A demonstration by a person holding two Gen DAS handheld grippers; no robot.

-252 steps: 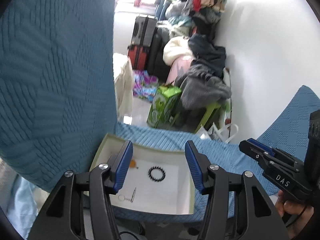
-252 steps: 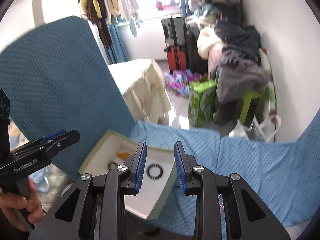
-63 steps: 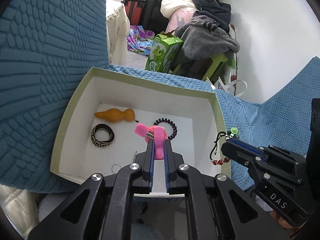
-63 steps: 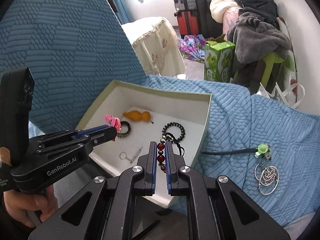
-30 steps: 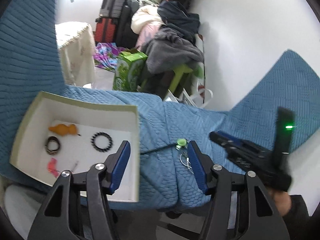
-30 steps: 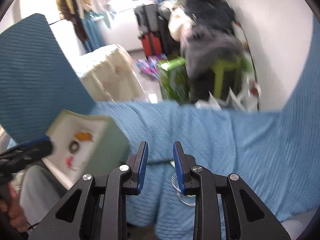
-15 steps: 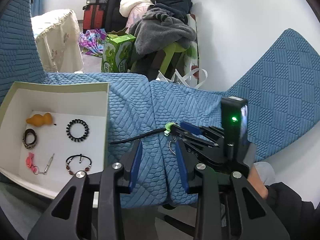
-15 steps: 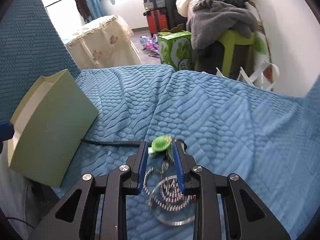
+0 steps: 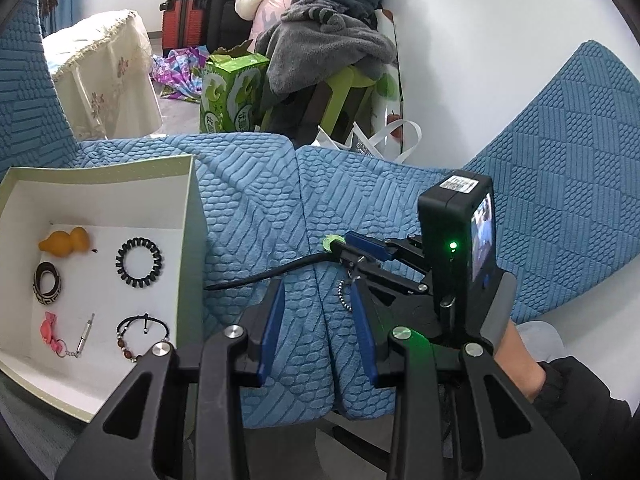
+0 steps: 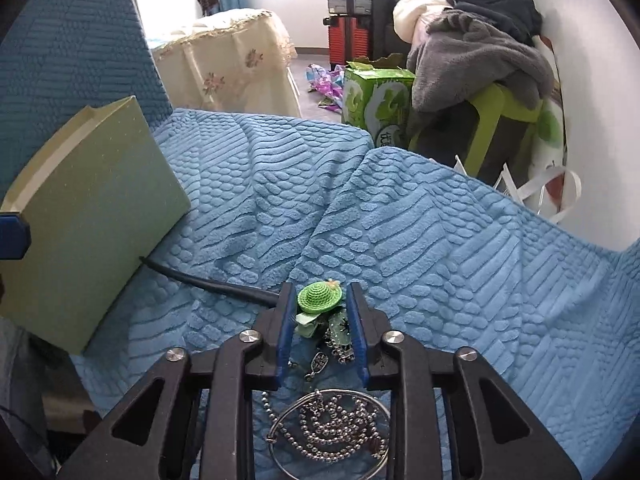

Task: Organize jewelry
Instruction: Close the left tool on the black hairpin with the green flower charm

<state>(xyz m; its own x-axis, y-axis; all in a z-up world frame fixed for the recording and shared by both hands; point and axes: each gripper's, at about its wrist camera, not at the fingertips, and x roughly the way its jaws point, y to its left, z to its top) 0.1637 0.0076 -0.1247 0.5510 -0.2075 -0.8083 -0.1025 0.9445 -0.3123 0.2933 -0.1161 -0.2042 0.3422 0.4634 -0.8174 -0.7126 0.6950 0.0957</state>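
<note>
1. Jewelry is lying in two places on a blue quilted blanket (image 10: 420, 216): some inside a pale green box (image 9: 188, 184) on the left, the rest loose on the cloth to its right.
2. Inside the box, an orange gourd charm (image 9: 64, 241), a black coil bracelet (image 9: 139, 258), a patterned ring band (image 9: 47, 288), a pink bow (image 9: 50, 330) and a beaded cord bracelet (image 9: 142, 334) are sitting apart on the white floor.
3. Right gripper (image 10: 320, 312) is reaching low over the blanket, its blue fingers parted on either side of a small green crocheted hat charm (image 10: 319, 298), not visibly pressing it.
4. Black cord (image 10: 208, 280) is running from the charm toward the box.
5. Silver ball chain (image 10: 340, 428) and a wire hoop are lying just behind the charm, under the right gripper.
6. Left gripper (image 9: 316, 328) is hovering over bare blanket with its fingers spread apart, holding nothing.
</note>
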